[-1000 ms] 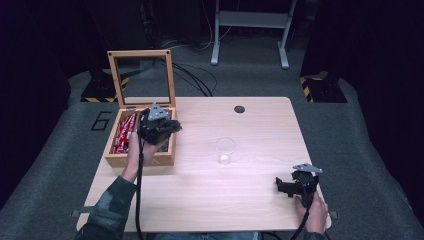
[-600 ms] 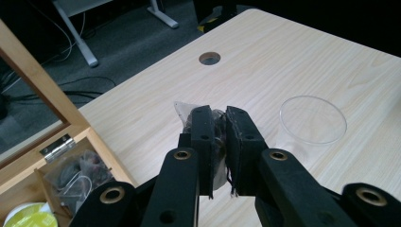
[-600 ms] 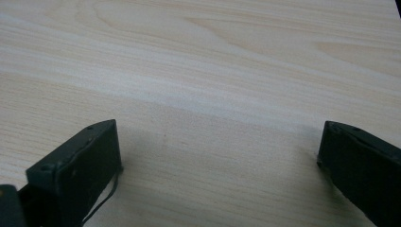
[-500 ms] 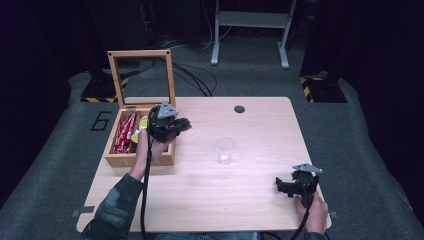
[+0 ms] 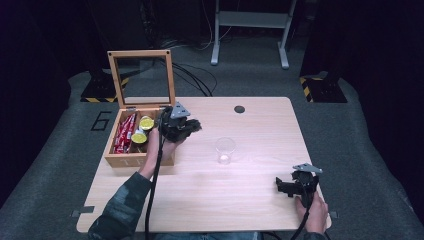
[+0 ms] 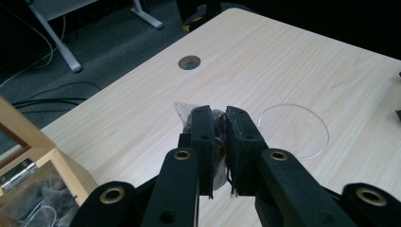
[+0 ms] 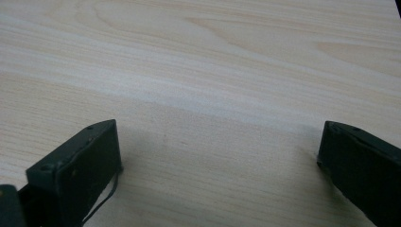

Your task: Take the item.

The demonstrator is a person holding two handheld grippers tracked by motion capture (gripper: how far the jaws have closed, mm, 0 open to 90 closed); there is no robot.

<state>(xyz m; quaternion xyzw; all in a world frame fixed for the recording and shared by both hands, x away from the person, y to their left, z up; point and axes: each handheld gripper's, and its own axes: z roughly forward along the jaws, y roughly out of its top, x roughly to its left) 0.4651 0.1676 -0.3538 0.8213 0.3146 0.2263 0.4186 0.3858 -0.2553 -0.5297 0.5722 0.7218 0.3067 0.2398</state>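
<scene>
Presently the left gripper (image 6: 218,142) clamps a translucent, dark-filled sachet (image 6: 189,113); the right gripper (image 7: 217,165) gapes wide.

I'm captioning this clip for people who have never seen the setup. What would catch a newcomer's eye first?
Probably the open wooden box at the table's left edge, lid up, with red packets and yellow-topped pods inside. Just right of it, the left tongs are shut on a small clear sachet of something dark. A clear cup stands mid-table, and the right tongs rest open near the right front corner.
</scene>
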